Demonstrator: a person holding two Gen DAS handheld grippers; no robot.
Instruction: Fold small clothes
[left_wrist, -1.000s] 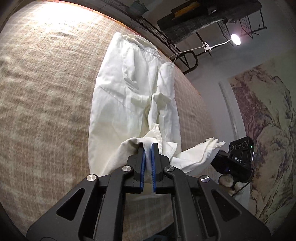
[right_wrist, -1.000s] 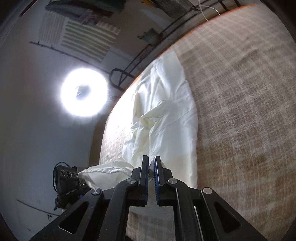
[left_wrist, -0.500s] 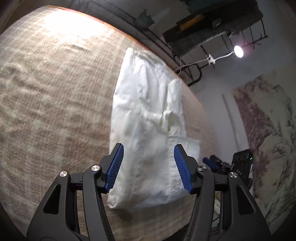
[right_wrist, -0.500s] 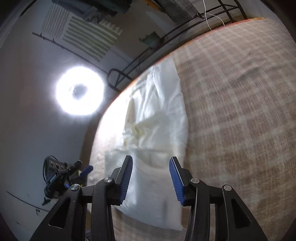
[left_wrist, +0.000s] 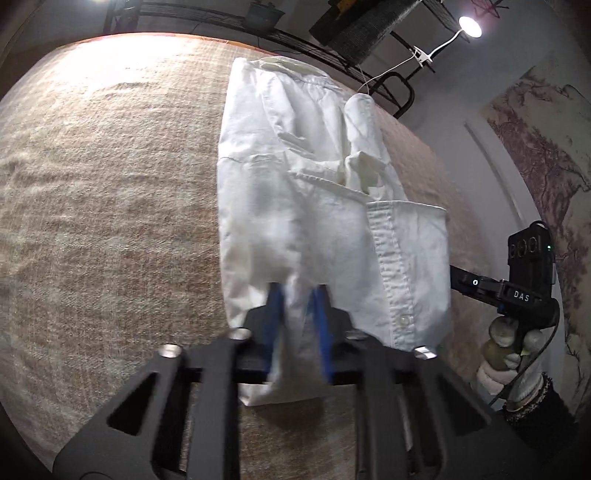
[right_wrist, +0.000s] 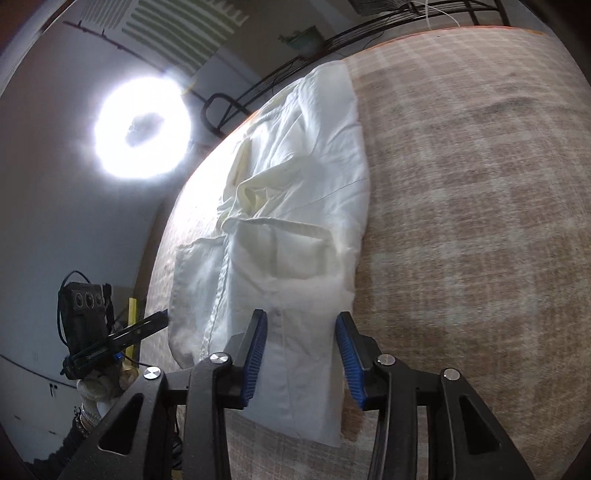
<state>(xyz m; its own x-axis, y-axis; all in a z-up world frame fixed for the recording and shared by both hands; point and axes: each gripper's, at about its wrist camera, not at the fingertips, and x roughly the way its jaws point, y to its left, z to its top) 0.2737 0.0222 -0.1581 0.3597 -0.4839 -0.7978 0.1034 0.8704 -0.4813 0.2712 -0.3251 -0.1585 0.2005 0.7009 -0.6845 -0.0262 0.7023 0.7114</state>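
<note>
A white button shirt (left_wrist: 295, 184) lies folded lengthwise on a beige woven surface (left_wrist: 110, 221), its near hem doubled over the body. My left gripper (left_wrist: 298, 314) presses down on the near edge of the fold. Its jaws are closing, and a ridge of cloth is pinched between the blue pads. In the right wrist view the shirt (right_wrist: 295, 221) runs away from my right gripper (right_wrist: 301, 350). That gripper's jaws are closing slowly but still stand apart over the near hem, with cloth between the pads and untouched by them. Each gripper shows in the other's view: the right gripper (left_wrist: 517, 291) and the left gripper (right_wrist: 110, 332).
The woven surface (right_wrist: 480, 221) spreads wide to both sides of the shirt. Its far edge meets a black metal rack (left_wrist: 369, 37). A ring light (right_wrist: 142, 129) and a small lamp (left_wrist: 470, 26) glare. A gloved hand (left_wrist: 509, 354) grips the right tool.
Both grippers let go of the lifted hem, which now lies flat and folded over the shirt. They opened wide and sank. The left jaws have since narrowed onto the near edge.
</note>
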